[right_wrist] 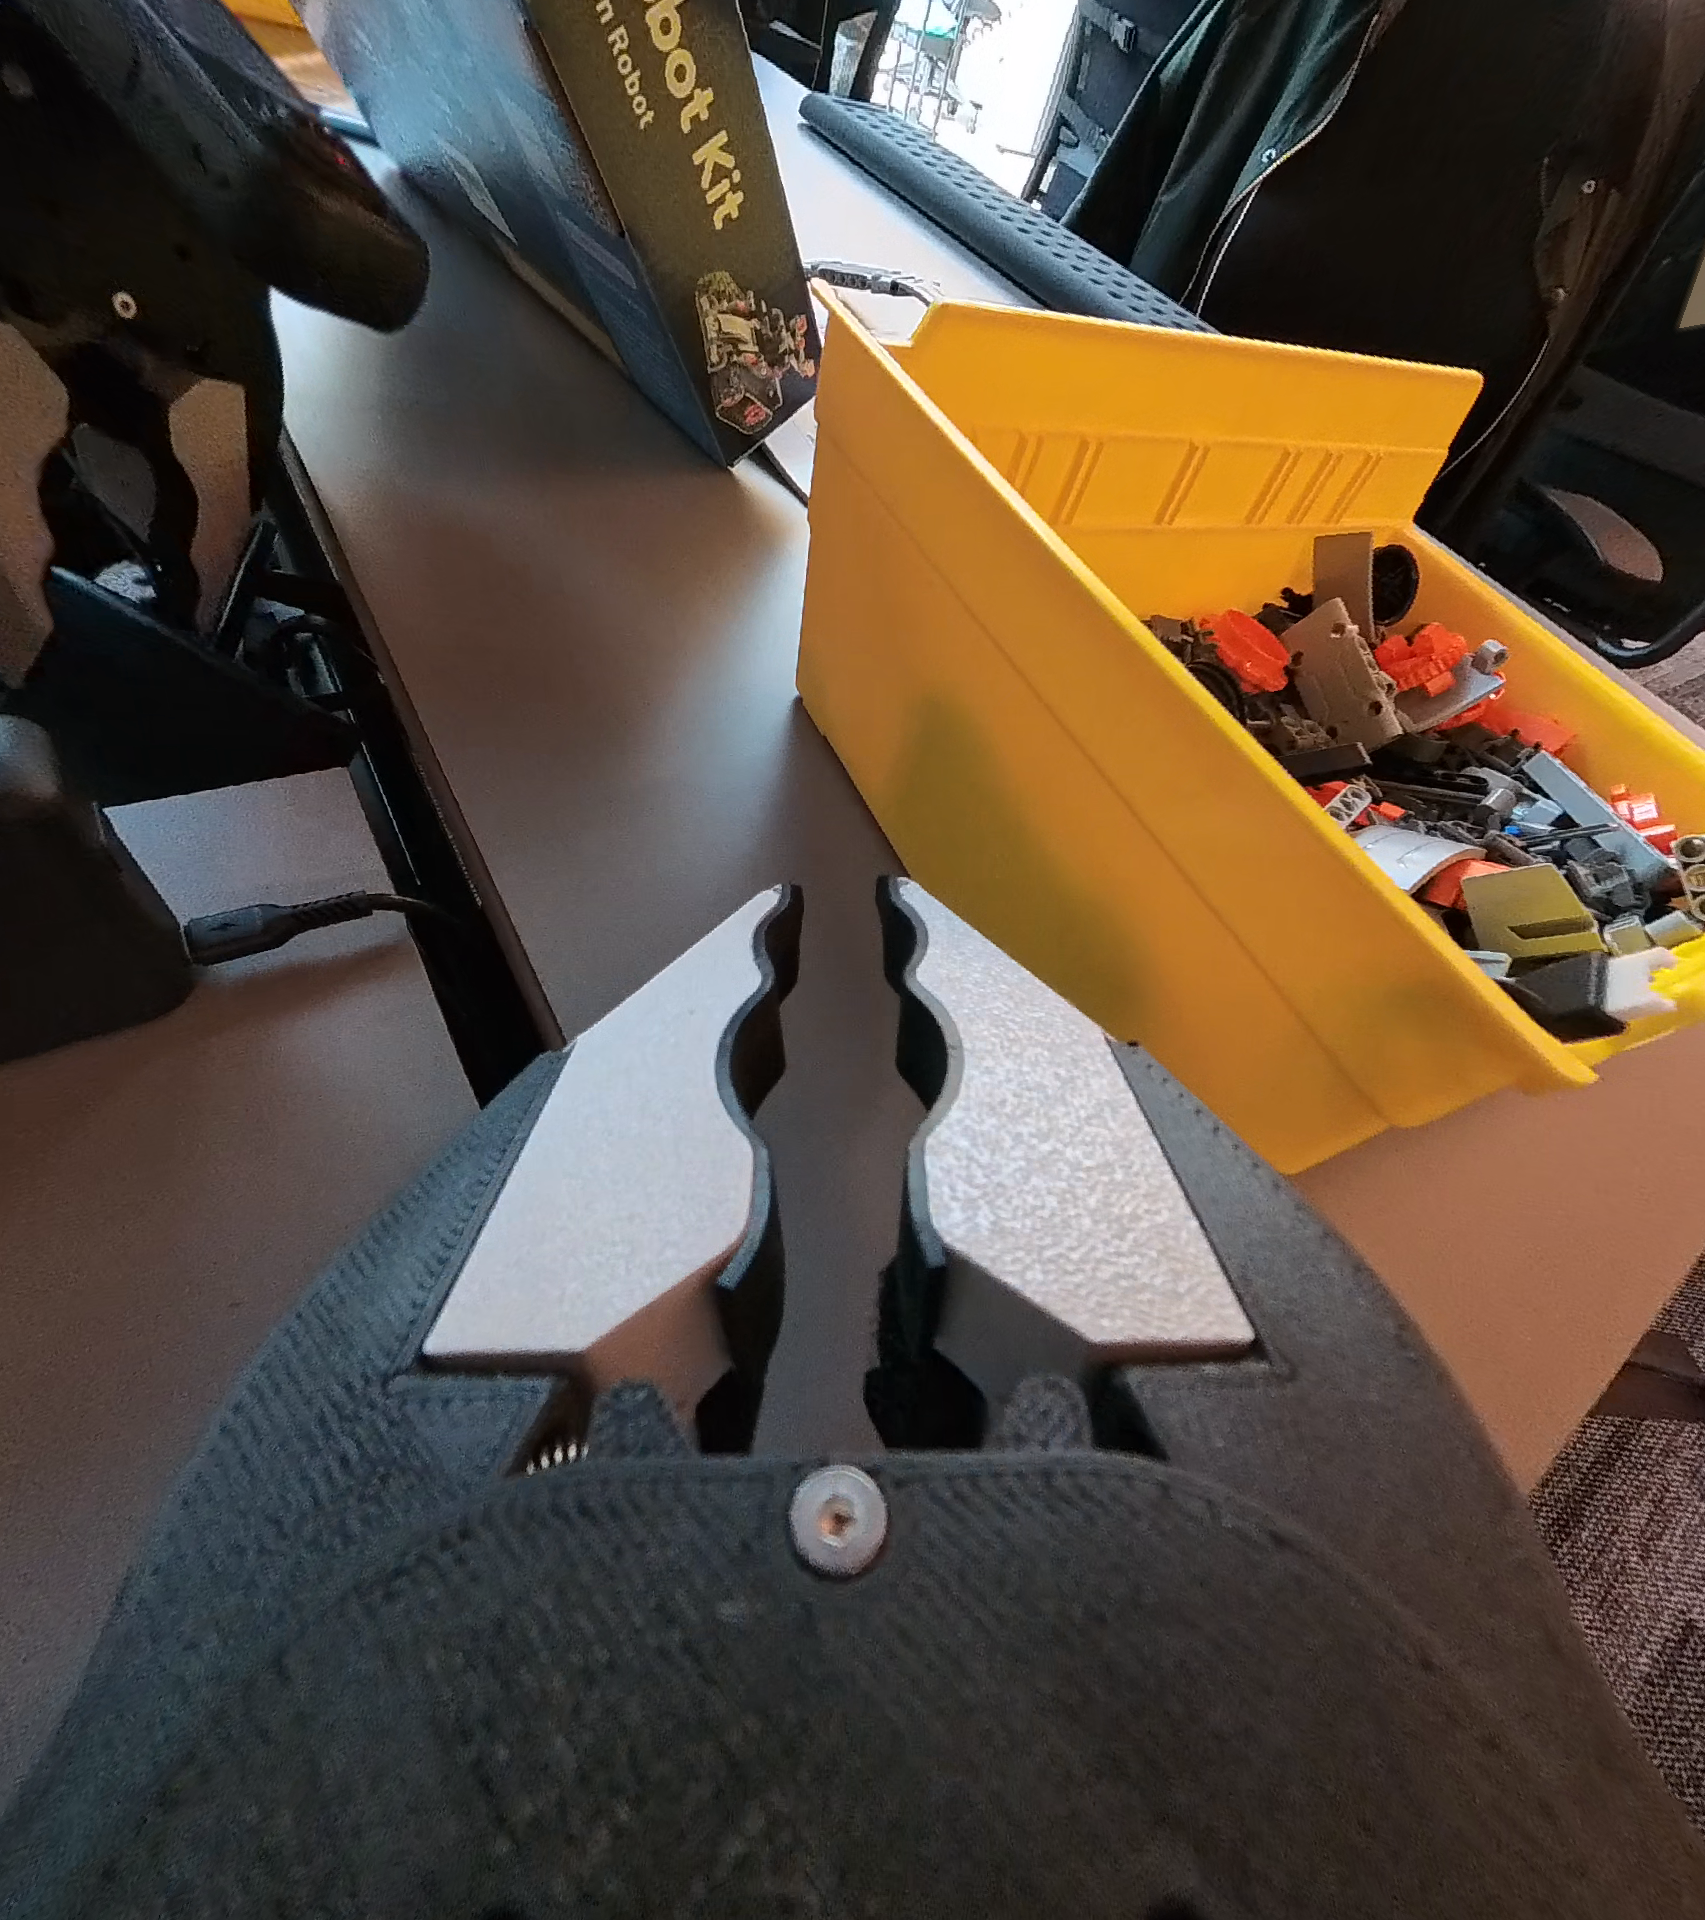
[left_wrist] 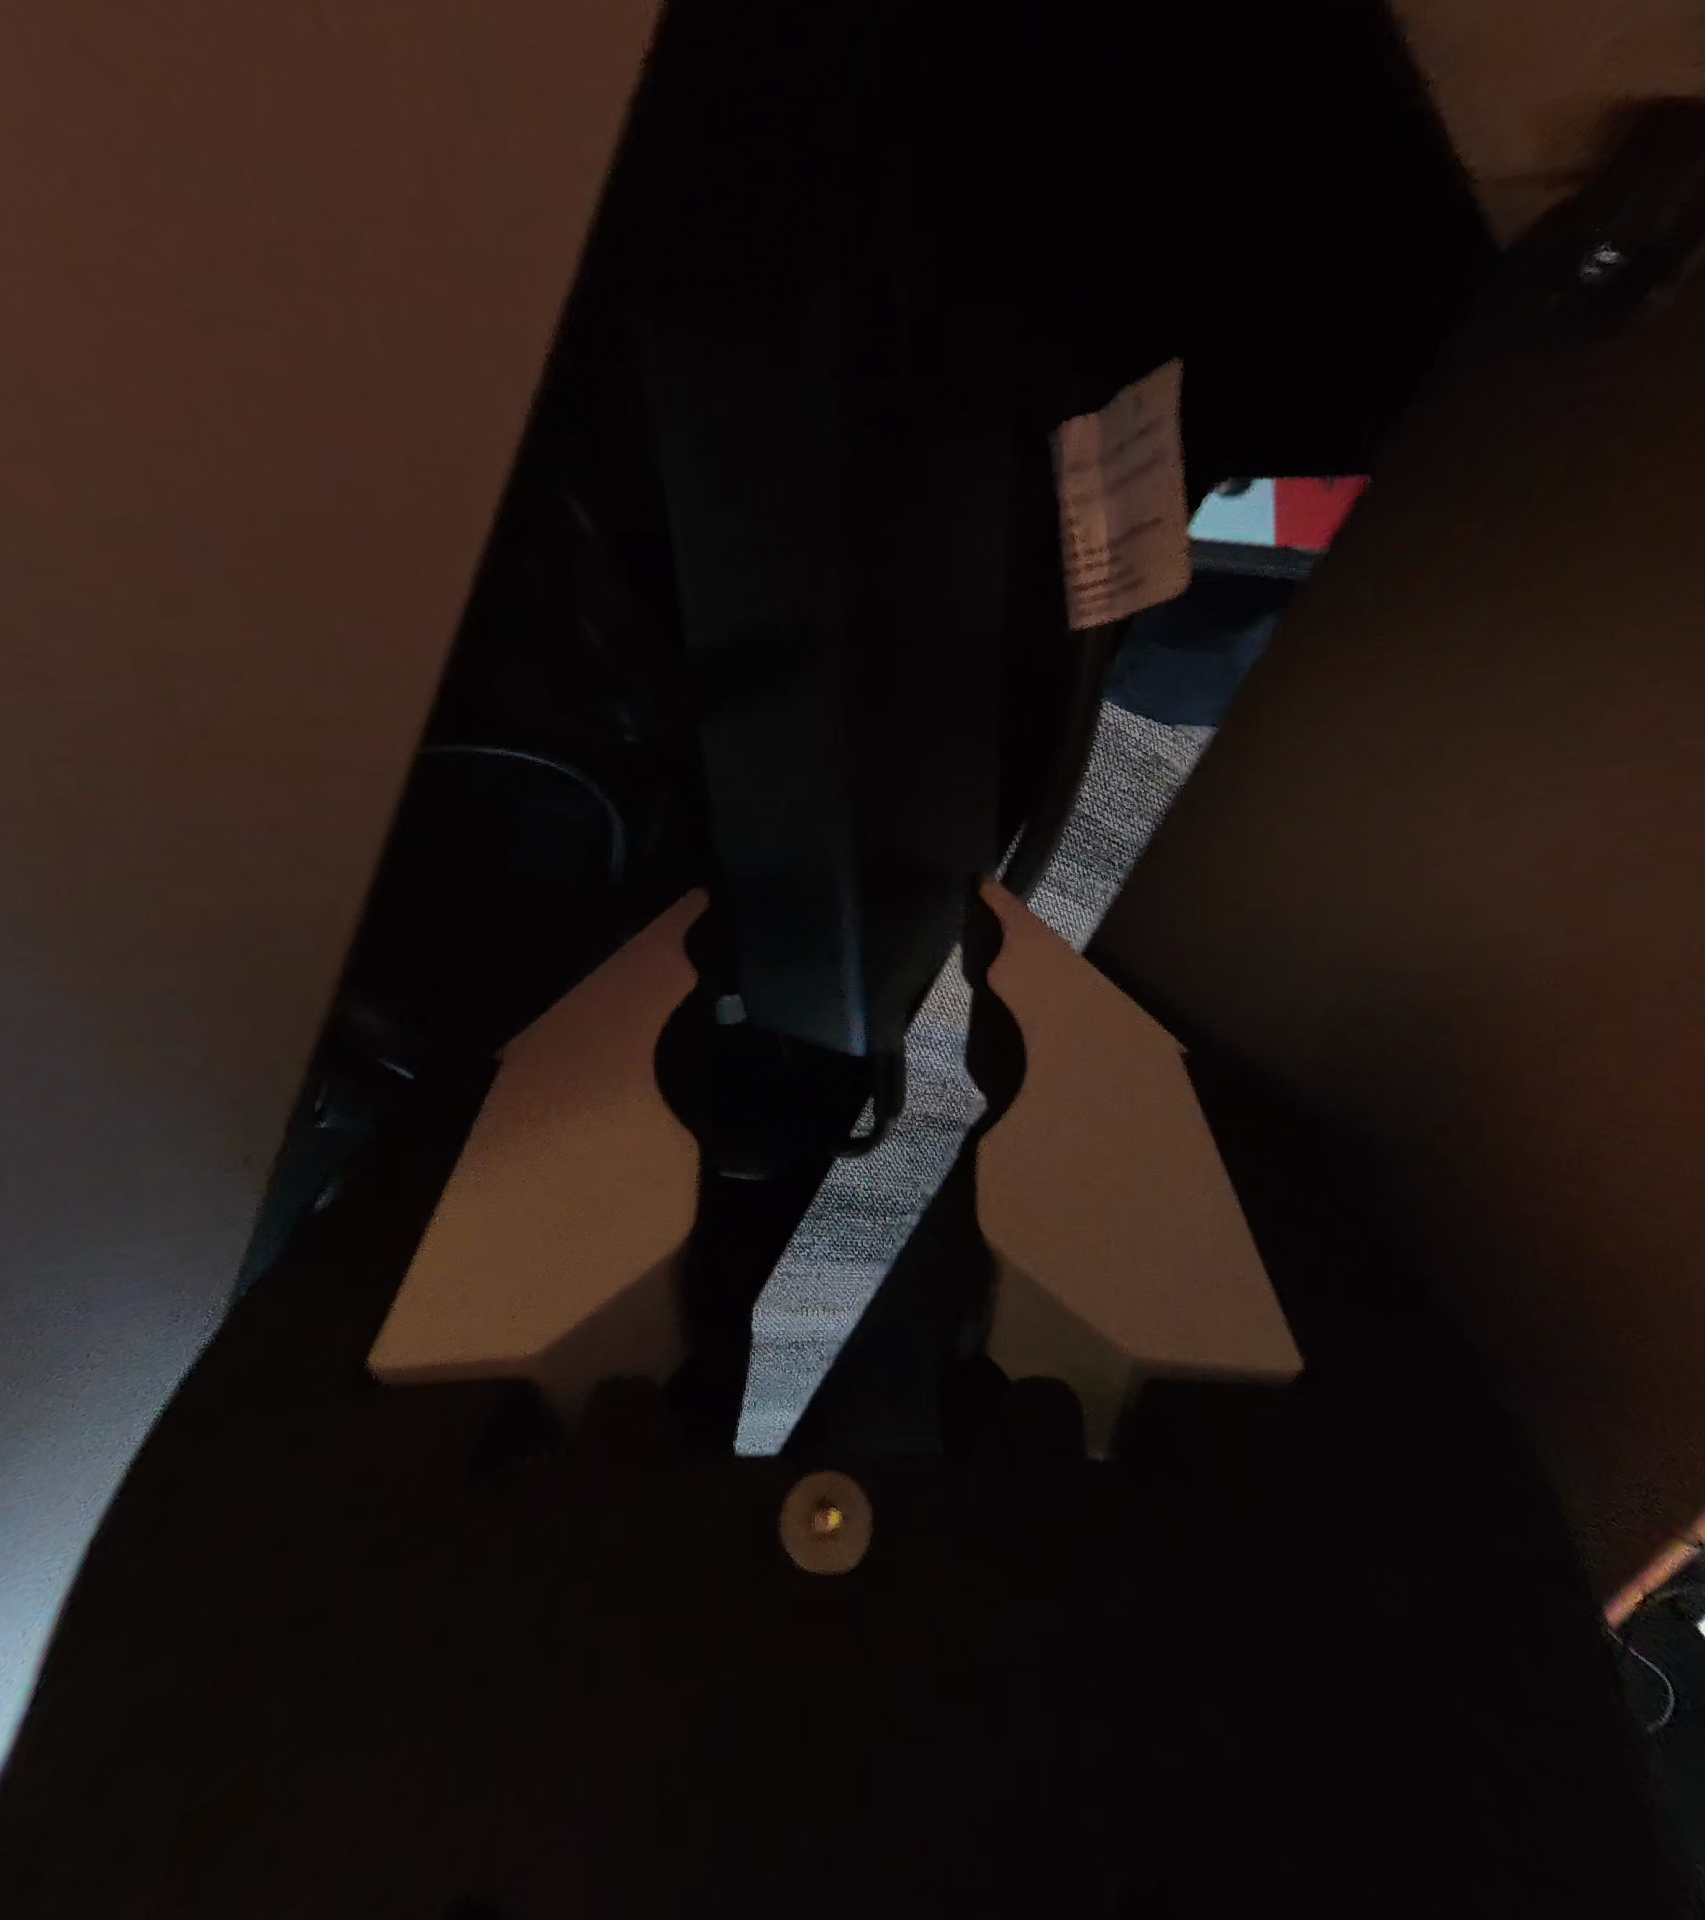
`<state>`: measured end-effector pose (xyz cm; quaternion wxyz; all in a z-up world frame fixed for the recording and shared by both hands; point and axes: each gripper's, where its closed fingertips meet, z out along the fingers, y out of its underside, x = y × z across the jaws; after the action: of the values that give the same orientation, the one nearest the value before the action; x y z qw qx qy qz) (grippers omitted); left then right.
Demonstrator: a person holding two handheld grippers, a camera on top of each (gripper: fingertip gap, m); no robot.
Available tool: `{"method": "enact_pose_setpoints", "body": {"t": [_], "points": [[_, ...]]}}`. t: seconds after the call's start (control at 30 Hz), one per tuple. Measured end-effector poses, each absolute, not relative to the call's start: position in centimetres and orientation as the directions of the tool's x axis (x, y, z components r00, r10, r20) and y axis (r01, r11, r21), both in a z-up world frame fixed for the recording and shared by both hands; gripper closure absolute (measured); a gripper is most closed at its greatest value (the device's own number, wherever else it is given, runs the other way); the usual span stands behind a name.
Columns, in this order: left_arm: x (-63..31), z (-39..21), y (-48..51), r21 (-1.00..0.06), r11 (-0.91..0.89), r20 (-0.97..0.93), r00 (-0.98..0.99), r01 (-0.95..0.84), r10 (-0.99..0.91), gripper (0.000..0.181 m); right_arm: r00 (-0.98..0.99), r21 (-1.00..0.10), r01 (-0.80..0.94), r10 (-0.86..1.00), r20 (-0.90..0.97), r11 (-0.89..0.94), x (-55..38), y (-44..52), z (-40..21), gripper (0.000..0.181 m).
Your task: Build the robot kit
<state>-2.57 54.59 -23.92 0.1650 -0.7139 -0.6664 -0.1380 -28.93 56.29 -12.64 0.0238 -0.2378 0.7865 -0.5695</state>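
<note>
My right gripper [right_wrist: 837, 888] hovers low over a grey-brown table [right_wrist: 567, 623]; its jaws stand a narrow gap apart with nothing between them. A yellow bin [right_wrist: 1035, 779] sits just to its right, holding several small orange, grey and black building parts [right_wrist: 1450, 779]. My left gripper [left_wrist: 843, 904] is open and empty. It points into a dark gap between two brown surfaces, toward a black upright shape [left_wrist: 806, 727] and grey carpet [left_wrist: 879, 1195]. It also shows in the right wrist view [right_wrist: 100, 416], at the table's left edge.
A dark printed box [right_wrist: 619, 208] stands at the back of the table, with a black perforated strip [right_wrist: 983, 197] behind the bin. A person in a dark jacket [right_wrist: 1347, 156] is at the far side. A black block with a plugged cable [right_wrist: 308, 920] sits left. A white tag [left_wrist: 1123, 499] hangs in the gap. My right fingertips sit around 30 centimetres from my left ones.
</note>
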Motion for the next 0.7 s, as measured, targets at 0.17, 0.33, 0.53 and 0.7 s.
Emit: {"method": "enact_pose_setpoints", "body": {"t": [0.17,0.33,0.53,0.7], "points": [[-2.8,-24.1,54.8,-0.067,-0.033,0.452,0.059,0.997,0.89,0.141,-0.874,-0.894,-0.375,-0.415,0.253,0.245,-28.6,56.3,-13.0,0.166],[-0.8,-23.2,53.7,0.022,-0.019,0.405,0.009,1.0,0.914,0.148,-0.857,-0.879,-0.413,-0.428,0.287,0.239,-28.2,56.4,-13.2,0.166],[2.0,-22.9,51.6,0.167,-0.054,0.226,0.015,0.985,0.974,0.148,-0.847,-0.867,-0.437,-0.433,0.308,0.238,-28.1,56.4,-13.4,0.167],[2.9,-22.8,50.4,0.24,0.146,0.199,-0.196,0.96,0.96,0.142,-0.842,-0.862,-0.448,-0.435,0.318,0.238,-28.0,56.4,-13.5,0.166]]}}
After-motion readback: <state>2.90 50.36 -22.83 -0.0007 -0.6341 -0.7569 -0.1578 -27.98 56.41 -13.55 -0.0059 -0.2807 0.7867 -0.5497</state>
